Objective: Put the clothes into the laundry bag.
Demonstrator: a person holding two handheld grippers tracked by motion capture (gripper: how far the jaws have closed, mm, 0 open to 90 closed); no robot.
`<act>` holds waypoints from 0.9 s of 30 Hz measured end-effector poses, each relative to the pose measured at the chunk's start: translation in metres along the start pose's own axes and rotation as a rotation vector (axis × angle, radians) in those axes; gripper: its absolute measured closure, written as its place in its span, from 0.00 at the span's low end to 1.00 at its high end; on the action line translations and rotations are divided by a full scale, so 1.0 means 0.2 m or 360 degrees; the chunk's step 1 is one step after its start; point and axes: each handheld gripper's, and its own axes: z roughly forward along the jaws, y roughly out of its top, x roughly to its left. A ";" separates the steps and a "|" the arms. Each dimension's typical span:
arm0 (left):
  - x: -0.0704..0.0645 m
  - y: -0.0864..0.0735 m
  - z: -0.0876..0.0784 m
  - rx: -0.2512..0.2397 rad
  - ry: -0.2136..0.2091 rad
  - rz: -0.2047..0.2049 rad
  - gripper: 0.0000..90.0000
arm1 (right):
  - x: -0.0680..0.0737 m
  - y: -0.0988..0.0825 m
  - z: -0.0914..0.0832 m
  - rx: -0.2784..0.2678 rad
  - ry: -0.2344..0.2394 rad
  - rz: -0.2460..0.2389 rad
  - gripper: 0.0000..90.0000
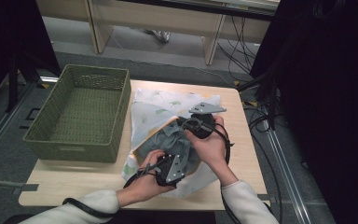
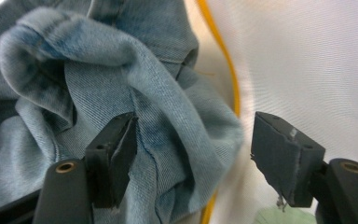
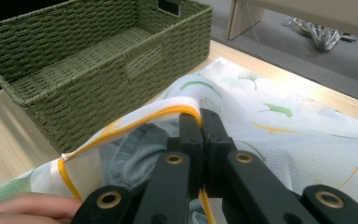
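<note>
A crumpled piece of blue denim [image 1: 170,135] lies in the mouth of a white mesh bag [image 1: 154,112] printed with green leaves and edged in yellow. My right gripper [image 3: 200,119] is shut on the bag's yellow rim [image 3: 140,122] and holds it up over the denim [image 3: 135,154]. In the high view it is at the bag's opening [image 1: 189,123]. My left gripper [image 2: 193,144] is open, with a fold of denim [image 2: 98,70] bulging between its jaws. One pad [image 2: 121,149] rests against the cloth, the other stands apart before the mesh [image 2: 307,60]. From above it shows at the near side [image 1: 172,165].
A green woven basket [image 1: 81,140] with nothing in it stands on the left of the wooden table [image 1: 74,182], close to the bag [image 3: 98,88]. A fingertip [image 3: 23,207] is at the bag's edge. Cables and dark stands run along the right side.
</note>
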 end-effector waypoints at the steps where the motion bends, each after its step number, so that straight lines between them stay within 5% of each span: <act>1: 0.01 0.00 0.01 0.0009 0.0015 -0.0016 0.37 | 0.00 0.00 0.00 0.0000 0.0005 0.0002 1.00; 4: 0.04 0.00 0.06 0.0044 0.0060 -0.0036 0.51 | 0.00 0.00 0.00 -0.0001 0.0003 0.0003 1.00; 10: 0.13 0.00 0.11 0.0046 0.0095 -0.0124 0.98 | 0.00 0.00 -0.01 -0.0009 0.0003 0.0003 1.00; 18: 0.31 0.06 0.05 -0.0041 0.0328 -0.0195 0.98 | 0.00 0.01 -0.02 -0.0031 -0.0004 0.0003 1.00; 27: 0.35 -0.02 0.15 0.0042 0.0393 -0.0197 0.98 | 0.00 0.00 0.00 -0.0004 0.0004 0.0016 1.00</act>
